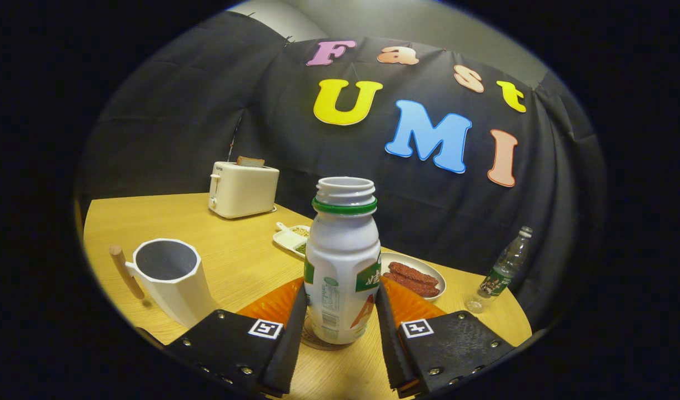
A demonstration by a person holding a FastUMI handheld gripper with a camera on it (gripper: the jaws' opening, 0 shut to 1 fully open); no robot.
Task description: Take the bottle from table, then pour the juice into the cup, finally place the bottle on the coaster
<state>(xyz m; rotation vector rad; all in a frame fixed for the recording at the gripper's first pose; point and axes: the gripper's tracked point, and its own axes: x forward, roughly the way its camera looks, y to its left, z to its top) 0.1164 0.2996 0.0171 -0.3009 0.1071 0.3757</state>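
Tool (340, 328) fingers flank bottle (343, 261) on coaster (318, 341); cup (170, 278) beside.

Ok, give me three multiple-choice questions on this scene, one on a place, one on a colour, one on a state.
1. Where is the white plastic bottle?
A between the fingers
B beside the toaster
C inside the cup

2. What colour is the ring under the bottle's neck?
A red
B green
C blue

3. The bottle's mouth is:
A capped
B open
C corked

Answers: 1 A, the gripper fingers flank the bottle, though contact is unclear. 2 B, the ring is green. 3 B, no cap sits on the bottle's mouth.
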